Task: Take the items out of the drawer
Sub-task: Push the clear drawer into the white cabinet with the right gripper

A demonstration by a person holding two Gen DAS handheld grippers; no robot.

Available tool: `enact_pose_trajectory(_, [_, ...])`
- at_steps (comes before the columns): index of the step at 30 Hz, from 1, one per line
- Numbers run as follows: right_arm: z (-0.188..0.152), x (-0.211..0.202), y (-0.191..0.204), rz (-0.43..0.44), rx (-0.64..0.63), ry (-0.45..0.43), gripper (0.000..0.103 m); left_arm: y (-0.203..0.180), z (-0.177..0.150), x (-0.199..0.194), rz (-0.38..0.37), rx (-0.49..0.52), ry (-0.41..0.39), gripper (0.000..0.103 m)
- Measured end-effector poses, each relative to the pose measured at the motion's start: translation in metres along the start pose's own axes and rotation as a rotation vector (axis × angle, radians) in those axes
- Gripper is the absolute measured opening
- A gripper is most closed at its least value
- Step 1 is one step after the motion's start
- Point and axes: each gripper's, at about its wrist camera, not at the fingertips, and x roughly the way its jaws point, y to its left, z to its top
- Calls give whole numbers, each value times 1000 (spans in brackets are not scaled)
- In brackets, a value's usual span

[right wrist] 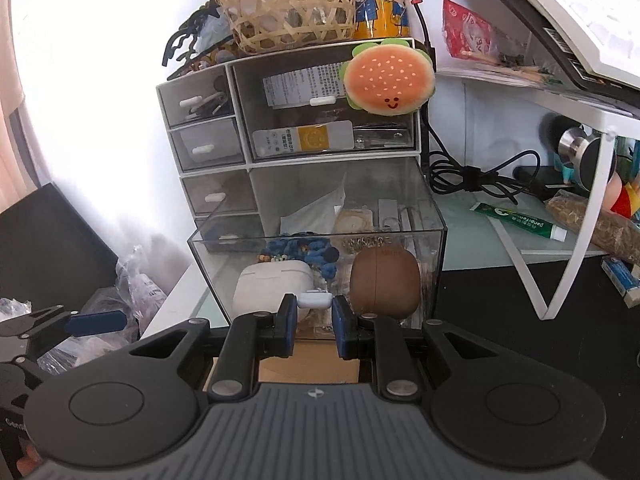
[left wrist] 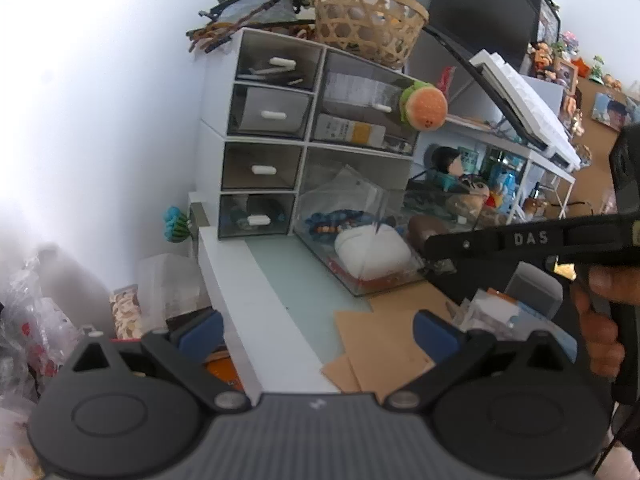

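Note:
The clear drawer (right wrist: 436, 256) at the lower right of the white drawer unit (right wrist: 208, 148) stands pulled out over the desk. My right gripper (right wrist: 314, 318) is shut on the drawer's small white handle (right wrist: 313, 300). Inside lie a white case (right wrist: 268, 284), a brown oval object (right wrist: 384, 280), a blue knitted thing (right wrist: 308, 252) and papers at the back. In the left wrist view the drawer (left wrist: 360, 240) sits ahead and to the right, with the right gripper (left wrist: 436, 246) at its front. My left gripper (left wrist: 318, 336) hangs open over the desk edge, holding nothing.
A burger plush (right wrist: 386, 80) hangs in front of the upper drawer. A woven basket (right wrist: 288, 4) sits on the unit. A white shelf rack (right wrist: 560, 240) with cables and a green tube (right wrist: 520, 220) stands on the right. Brown card sheets (left wrist: 380, 344) lie on the desk; plastic bags (left wrist: 36, 320) lie left.

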Motion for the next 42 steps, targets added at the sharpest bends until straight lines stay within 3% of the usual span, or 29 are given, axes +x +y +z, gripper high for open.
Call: enact_pose_trajectory(42, [35, 38, 7, -40, -44, 74, 22, 13, -1, 7, -14, -27, 19, 102])
